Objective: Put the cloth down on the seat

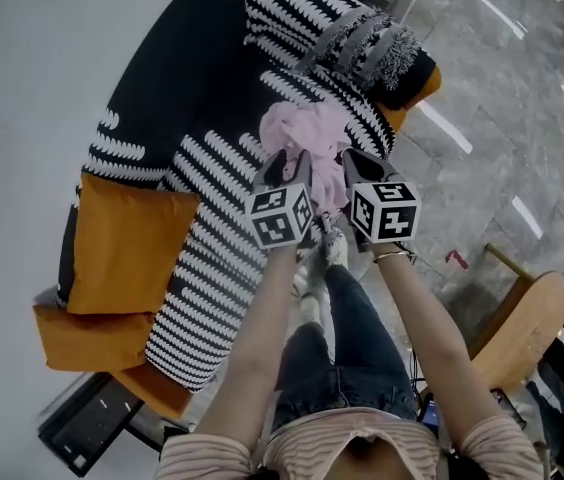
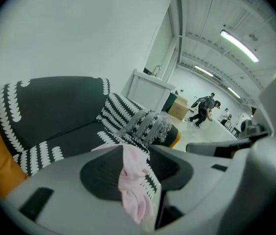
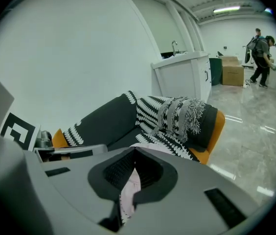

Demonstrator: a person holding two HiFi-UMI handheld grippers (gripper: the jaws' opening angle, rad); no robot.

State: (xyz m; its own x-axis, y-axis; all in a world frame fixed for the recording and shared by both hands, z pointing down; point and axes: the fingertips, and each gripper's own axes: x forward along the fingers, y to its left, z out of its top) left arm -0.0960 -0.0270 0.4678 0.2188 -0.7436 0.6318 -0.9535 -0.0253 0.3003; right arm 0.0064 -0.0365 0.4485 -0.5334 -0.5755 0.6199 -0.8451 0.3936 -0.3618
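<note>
A pink cloth (image 1: 307,133) lies bunched on the seat of a sofa (image 1: 212,168) draped in a black throw with white stripes. Both grippers reach it from the front edge. My left gripper (image 1: 287,163) has the pink cloth (image 2: 133,185) hanging between its jaws against the left pad, with a gap to the other pad through which the striped throw shows. My right gripper (image 1: 357,163) is shut on a fold of the cloth (image 3: 130,192), its jaws nearly meeting (image 3: 134,165).
An orange cushion (image 1: 122,248) sits at the sofa's left end and a fringed striped blanket (image 1: 372,43) at the far end. A wooden chair (image 1: 527,328) stands to my right on the grey tiled floor. People (image 3: 261,58) walk far off near a white counter (image 3: 182,77).
</note>
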